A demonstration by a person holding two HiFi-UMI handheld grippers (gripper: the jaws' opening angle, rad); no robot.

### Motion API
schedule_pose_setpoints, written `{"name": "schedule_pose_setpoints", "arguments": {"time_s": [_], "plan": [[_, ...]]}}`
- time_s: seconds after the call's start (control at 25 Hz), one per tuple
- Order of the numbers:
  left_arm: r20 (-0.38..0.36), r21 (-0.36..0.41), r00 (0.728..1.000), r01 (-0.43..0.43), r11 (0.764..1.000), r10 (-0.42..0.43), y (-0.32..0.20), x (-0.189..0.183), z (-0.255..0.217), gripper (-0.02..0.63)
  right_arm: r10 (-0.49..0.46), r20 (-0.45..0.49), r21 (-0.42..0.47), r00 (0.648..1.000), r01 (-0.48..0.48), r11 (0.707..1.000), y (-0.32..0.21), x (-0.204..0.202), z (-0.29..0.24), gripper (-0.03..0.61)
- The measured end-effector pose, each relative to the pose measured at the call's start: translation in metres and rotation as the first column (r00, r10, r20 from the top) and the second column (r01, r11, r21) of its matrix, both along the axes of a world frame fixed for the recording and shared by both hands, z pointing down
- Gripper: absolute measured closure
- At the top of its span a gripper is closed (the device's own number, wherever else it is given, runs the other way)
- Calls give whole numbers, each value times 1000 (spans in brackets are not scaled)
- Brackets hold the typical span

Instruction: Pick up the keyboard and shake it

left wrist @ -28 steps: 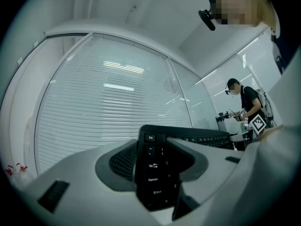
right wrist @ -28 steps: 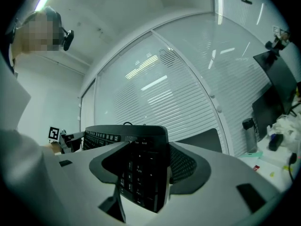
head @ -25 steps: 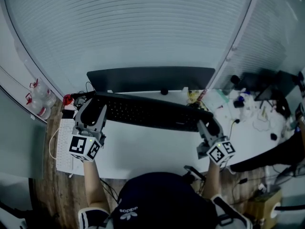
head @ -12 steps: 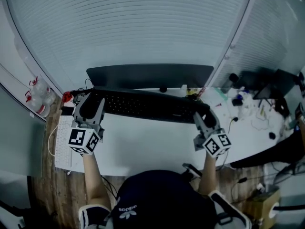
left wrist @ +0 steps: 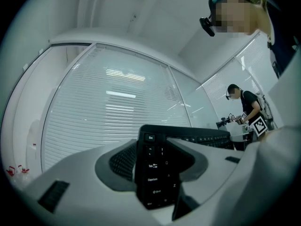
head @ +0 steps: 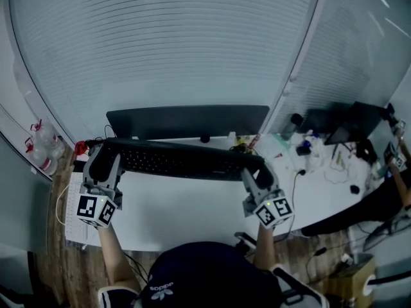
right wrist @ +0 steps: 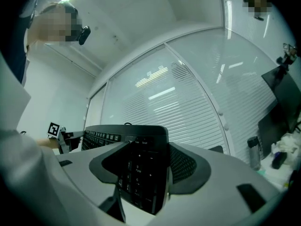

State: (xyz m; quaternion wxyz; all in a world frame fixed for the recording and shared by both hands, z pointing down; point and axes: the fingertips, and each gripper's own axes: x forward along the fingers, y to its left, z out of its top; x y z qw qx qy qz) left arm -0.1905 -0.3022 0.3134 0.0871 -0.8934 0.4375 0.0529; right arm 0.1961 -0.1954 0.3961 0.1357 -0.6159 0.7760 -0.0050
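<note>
A black keyboard (head: pixel 180 160) is held above the white desk (head: pixel 186 213), just in front of the monitor (head: pixel 186 120). Its left end is pinched between the jaws of the left gripper (head: pixel 101 162), and its right end between those of the right gripper (head: pixel 252 172).

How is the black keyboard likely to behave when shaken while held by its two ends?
The keyboard is probably stiff: it spans straight between the left gripper and right gripper without sagging. It seems light, since end pinches alone carry it. Its smooth plastic edges might slip under hard shaking.
</note>
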Motion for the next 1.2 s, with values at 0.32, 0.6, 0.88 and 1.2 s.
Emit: {"name": "schedule_pose_setpoints", "arguments": {"time_s": [0.32,0.6,0.88,1.2], "plan": [[29,29,999,18,999,-19,12,-7,-7,419,-30,16,16,999,30,999,3,-5,0,339],[33,11,998,55,998,-55,23,-2,-15,419,-63,23,21,998,63,998,0,0,-8,339],[37,4,997,68,998,-68,25,7,-14,419,-72,36,10,997,71,997,-2,9,-8,337],[31,-5,997,64,998,-64,23,15,-15,419,-69,43,5,997,69,998,-1,17,-5,339]]}}
